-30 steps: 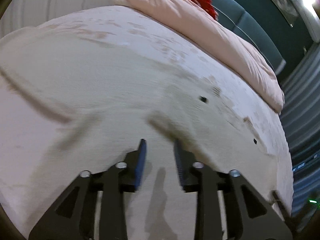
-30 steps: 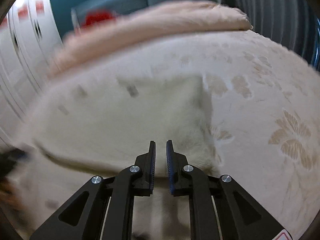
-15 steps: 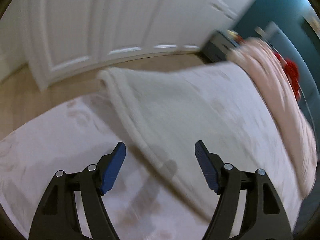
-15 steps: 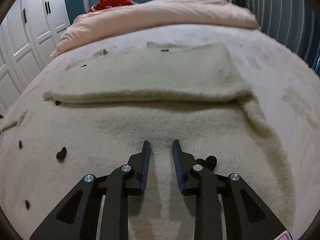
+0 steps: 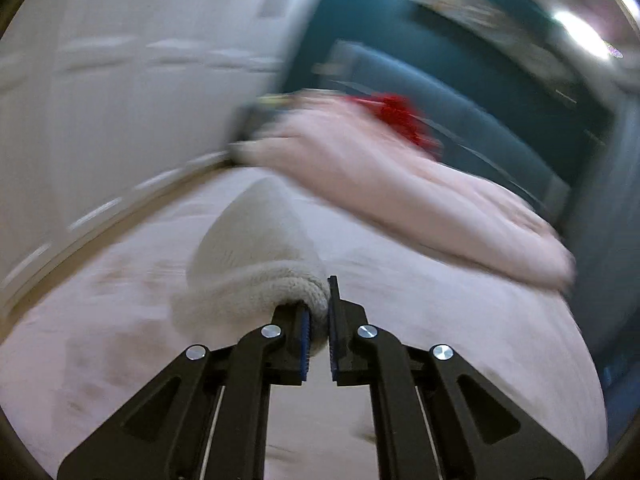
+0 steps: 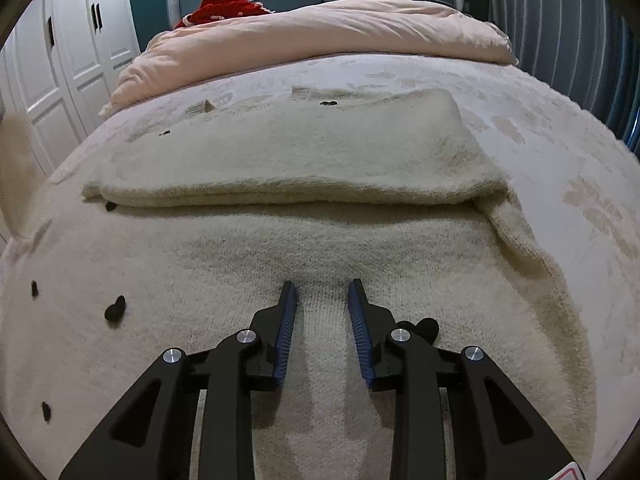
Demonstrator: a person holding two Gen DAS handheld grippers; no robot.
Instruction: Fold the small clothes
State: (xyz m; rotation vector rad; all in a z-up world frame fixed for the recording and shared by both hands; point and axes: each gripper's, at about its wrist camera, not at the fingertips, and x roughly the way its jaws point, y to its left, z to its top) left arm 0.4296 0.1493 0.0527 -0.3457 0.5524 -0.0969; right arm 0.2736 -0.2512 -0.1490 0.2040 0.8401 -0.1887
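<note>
On the bed, a cream sweater lies part-folded.

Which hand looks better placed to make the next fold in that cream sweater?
Probably the left. The left tool is already shut on a rolled edge of the cream sweater. The right tool is opening, over flat knit, pinching nothing.

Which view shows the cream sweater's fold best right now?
Right wrist view: the cream sweater lies sharp, one part folded over the rest. Left wrist view is blurred, showing only a bunched edge pinched in the left gripper.
</note>
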